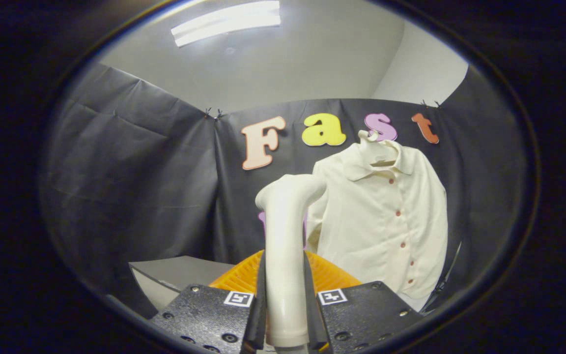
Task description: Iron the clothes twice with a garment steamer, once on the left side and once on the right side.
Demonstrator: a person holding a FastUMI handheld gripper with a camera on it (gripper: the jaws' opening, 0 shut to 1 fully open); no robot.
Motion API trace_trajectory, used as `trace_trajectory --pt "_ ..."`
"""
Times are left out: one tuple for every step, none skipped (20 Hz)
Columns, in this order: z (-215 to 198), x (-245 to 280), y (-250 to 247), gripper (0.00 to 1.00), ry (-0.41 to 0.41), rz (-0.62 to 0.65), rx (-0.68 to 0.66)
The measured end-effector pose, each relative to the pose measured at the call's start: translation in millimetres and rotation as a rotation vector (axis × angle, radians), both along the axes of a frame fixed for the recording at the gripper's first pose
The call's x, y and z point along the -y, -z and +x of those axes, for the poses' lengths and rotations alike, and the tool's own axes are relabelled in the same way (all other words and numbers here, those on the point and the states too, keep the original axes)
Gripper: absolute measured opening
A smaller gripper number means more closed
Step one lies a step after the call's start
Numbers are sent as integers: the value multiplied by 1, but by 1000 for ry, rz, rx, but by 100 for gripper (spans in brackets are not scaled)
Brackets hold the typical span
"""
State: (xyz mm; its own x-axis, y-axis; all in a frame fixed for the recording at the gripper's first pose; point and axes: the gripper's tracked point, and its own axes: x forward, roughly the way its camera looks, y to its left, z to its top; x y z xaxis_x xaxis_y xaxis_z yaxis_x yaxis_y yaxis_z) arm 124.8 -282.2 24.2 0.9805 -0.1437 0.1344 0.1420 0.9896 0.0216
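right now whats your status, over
Tool shut on the white curved plastic garment steamer. Cream buttoned shirt hangs on a hanger just beyond the steamer head, untouched. Orange ribbed object behind the fingers; nothing blocking the shirt.

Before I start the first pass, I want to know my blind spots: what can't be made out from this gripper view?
- Steamer nozzle face: turned toward the shirt, away from the camera; steam can't be judged.
- Steamer base: cut off below the gripper, whose fingers press its handle.
- Shirt's left side and sleeve: hidden behind the steamer.
- Shirt hem: hidden by the gripper body.
- Hanger: mostly inside the collar.
- Orange ribbed thing: mostly covered.
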Motion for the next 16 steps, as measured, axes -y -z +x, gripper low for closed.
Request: trace_trajectory --pt "5 15 -2 34 22 -1 10" --pt "11 29 -2 34 37 4 17" --pt "17 43 2 34 48 16 15" --pt "23 56 5 34 57 36 19" --pt "29 66 5 34 68 48 28" --pt "36 77 9 34 83 55 20" --pt "41 89 14 34 99 57 8" --pt "47 97 16 34 108 59 -6" --pt "51 102 16 33 111 64 -8" --pt "57 106 12 34 111 72 -7" --pt "62 111 10 34 111 86 -6" --pt "68 114 7 33 104 106 -2" --pt "73 117 4 33 103 121 6" --pt "79 122 1 33 104 135 12" --pt "83 126 0 33 106 148 21" --pt "89 130 2 33 103 160 14"
